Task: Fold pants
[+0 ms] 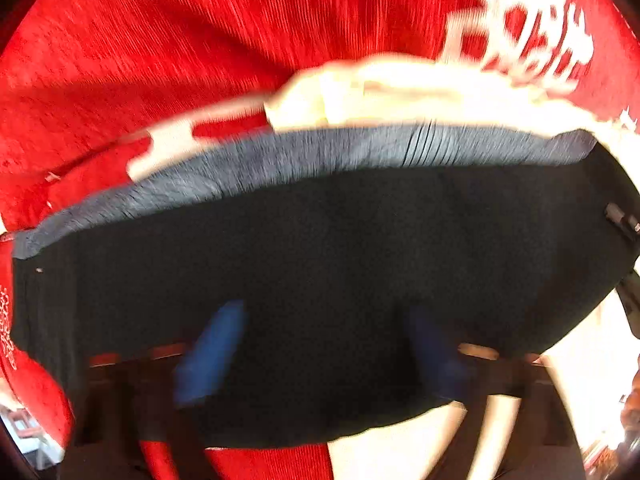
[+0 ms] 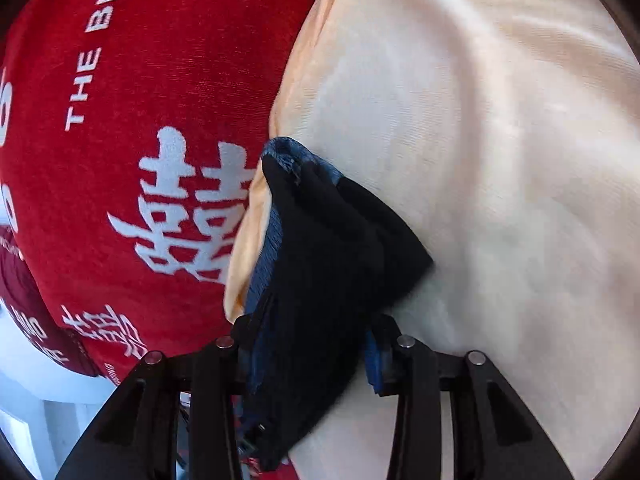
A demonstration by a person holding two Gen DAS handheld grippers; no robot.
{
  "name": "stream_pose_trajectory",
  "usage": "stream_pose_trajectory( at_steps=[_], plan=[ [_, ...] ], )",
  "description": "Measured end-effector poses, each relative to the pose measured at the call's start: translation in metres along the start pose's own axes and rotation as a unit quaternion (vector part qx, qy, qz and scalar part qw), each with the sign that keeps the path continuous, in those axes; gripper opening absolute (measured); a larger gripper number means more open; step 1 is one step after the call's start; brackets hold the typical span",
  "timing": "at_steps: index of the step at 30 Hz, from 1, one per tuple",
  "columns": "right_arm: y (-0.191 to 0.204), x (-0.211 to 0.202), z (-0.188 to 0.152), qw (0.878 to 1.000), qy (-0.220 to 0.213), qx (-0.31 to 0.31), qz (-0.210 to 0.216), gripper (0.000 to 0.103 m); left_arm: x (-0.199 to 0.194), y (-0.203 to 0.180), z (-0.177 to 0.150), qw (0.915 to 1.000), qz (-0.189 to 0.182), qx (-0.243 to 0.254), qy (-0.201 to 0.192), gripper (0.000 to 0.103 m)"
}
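In the left wrist view, heavily blurred by motion, the pants point(image 1: 320, 272) filled the middle and lower frame as a broad black panel, with a grey-blue ribbed waistband point(image 1: 304, 156) running across its upper edge. Red printed cloth point(image 1: 180, 32) covered the upper left and upper centre; a pale cream fabric point(image 1: 420, 92) lay just above the waistband at centre right. The left gripper point(image 1: 324, 352) showed two blue fingers point(image 1: 212, 352) standing apart at lower centre, dark cloth between and over them; whether they actually pinched it could not be told through the blur.

In the right wrist view, the red cloth with white characters occupied the left half and the cream fabric the right. At lower centre the right gripper point(image 2: 308, 356) had its fingers pressed onto a bunched fold of the pants, waistband edge included, which rose as a dark wedge to mid-frame.

Risks, as judged: the bunched right-hand grasp could release a layer and leave the fold uneven; fast motion on the left could drag the panel askew; the loose cream fabric beneath could be caught into the fold.
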State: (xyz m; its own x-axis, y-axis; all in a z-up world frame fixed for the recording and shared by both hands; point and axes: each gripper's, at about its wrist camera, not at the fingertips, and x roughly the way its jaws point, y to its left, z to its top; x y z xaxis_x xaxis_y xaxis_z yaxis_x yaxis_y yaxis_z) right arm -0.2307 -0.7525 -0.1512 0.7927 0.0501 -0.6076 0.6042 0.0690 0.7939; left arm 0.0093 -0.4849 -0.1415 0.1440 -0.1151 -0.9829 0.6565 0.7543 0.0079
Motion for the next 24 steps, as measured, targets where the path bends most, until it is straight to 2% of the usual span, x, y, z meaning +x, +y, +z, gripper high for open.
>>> stream_pose_trajectory(
  at_steps=[1, 4, 5, 6, 7, 8, 9, 12, 15, 18, 20, 23, 24],
  plan=[
    [0.004, 0.005, 0.004, 1.0, 0.006, 0.004, 0.001, 0.014, -0.008, -0.001, 0.003, 0.9999, -0.01, 0.005, -0.01, 0.063],
    [0.025, 0.0, 0.001, 1.0, 0.005, -0.024, 0.015, 0.014, -0.017, -0.016, 0.007, 0.9981, -0.023, 0.038, -0.044, 0.063],
    [0.032, -0.004, -0.001, 0.999, 0.007, -0.035, 0.019, 0.014, -0.009, -0.024, 0.007, 0.9979, -0.027, 0.046, -0.035, 0.063],
    [0.039, -0.008, -0.004, 0.999, 0.01, -0.045, 0.023, 0.014, 0.008, -0.032, 0.004, 0.9976, -0.045, 0.053, -0.006, 0.064],
    [0.045, -0.011, -0.006, 0.998, 0.013, -0.054, 0.029, 0.014, 0.02, -0.04, 0.0, 0.9977, -0.04, 0.055, 0.0, 0.064],
    [0.053, -0.013, -0.008, 0.997, 0.014, -0.064, 0.031, 0.013, 0.017, -0.049, -0.005, 0.9965, -0.025, 0.067, -0.044, 0.064],
    [0.06, -0.013, -0.01, 0.997, 0.015, -0.073, 0.031, 0.014, 0.018, -0.052, -0.007, 0.996, -0.016, 0.073, -0.048, 0.064],
    [0.08, -0.01, -0.019, 0.995, 0.018, -0.099, 0.022, 0.013, 0.02, -0.042, -0.006, 0.9972, -0.041, 0.042, -0.046, 0.064],
    [0.108, -0.005, -0.029, 0.991, 0.024, -0.131, 0.022, 0.013, 0.02, -0.037, -0.006, 0.9958, -0.048, 0.057, -0.053, 0.066],
    [0.144, 0.004, -0.048, 0.981, 0.04, -0.191, 0.009, 0.013, 0.016, -0.024, -0.001, 0.9957, -0.07, 0.048, -0.037, 0.067],
    [0.167, 0.012, -0.064, 0.973, 0.05, -0.225, 0.001, 0.013, 0.006, -0.003, -0.005, 0.9953, -0.087, 0.022, -0.037, 0.067],
    [0.192, 0.02, -0.087, 0.963, 0.059, -0.261, -0.011, 0.013, -0.016, 0.045, -0.015, 0.9942, -0.09, -0.008, -0.059, 0.086],
    [0.203, 0.026, -0.099, 0.958, 0.062, -0.278, -0.019, 0.013, -0.024, 0.065, -0.021, 0.9939, -0.084, -0.017, -0.069, 0.086]
  ],
)
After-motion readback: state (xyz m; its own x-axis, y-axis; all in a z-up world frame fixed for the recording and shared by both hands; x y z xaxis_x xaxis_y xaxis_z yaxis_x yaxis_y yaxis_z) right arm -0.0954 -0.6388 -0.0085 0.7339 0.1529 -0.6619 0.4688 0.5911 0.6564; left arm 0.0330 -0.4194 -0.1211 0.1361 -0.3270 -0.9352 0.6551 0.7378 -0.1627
